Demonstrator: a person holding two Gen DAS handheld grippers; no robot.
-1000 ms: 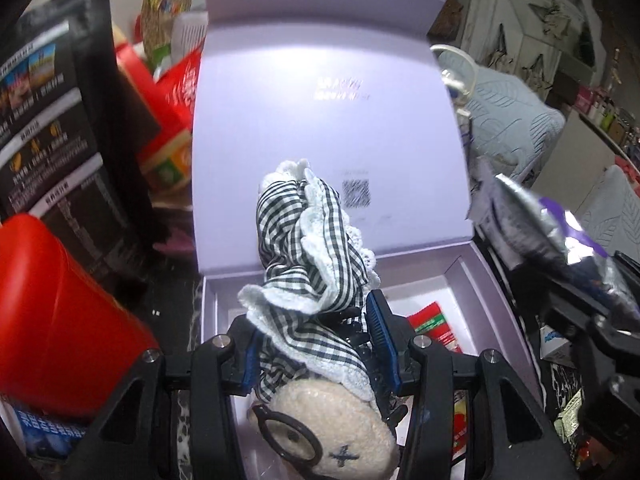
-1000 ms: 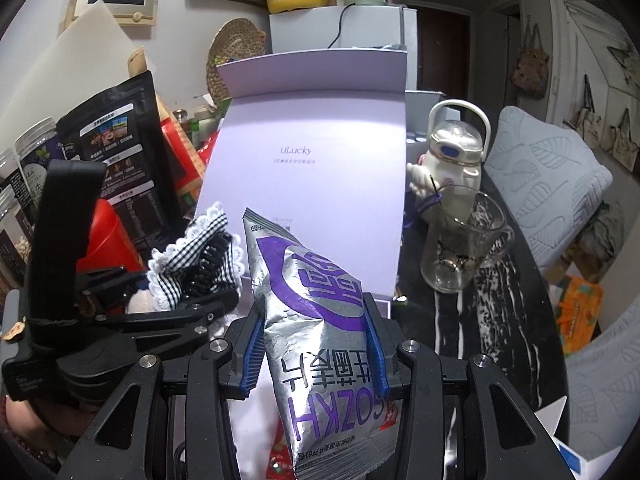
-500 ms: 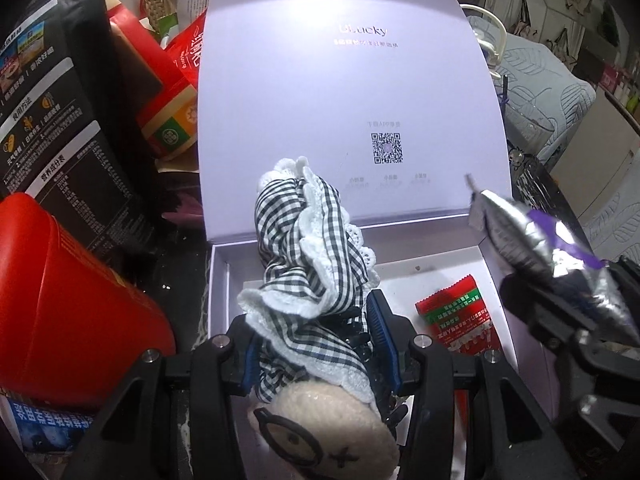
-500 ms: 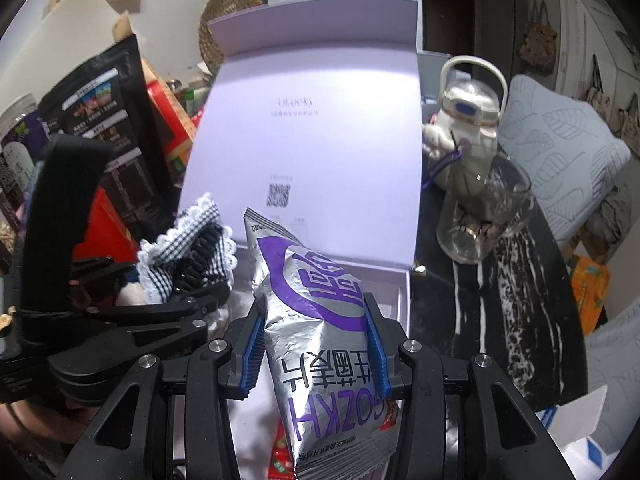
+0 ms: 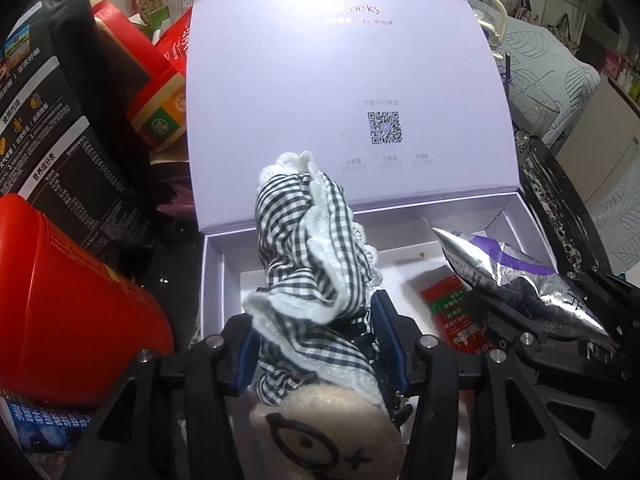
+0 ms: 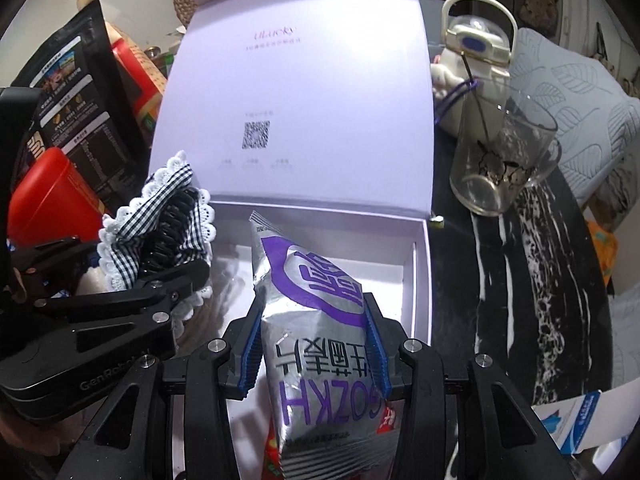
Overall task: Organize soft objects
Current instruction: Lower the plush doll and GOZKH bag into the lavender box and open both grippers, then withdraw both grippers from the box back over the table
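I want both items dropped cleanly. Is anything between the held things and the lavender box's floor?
Mostly no. The lavender box is open, its lid upright. Only a red snack packet lies inside, beneath the silver snack bag; the floor under the gingham-dressed plush doll looks bare.

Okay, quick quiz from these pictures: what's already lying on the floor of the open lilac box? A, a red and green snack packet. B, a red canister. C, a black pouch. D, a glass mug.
A: in the left wrist view a red and green snack packet lies flat on the white floor of the lilac box, while the mug, pouch and canister all stand outside it.
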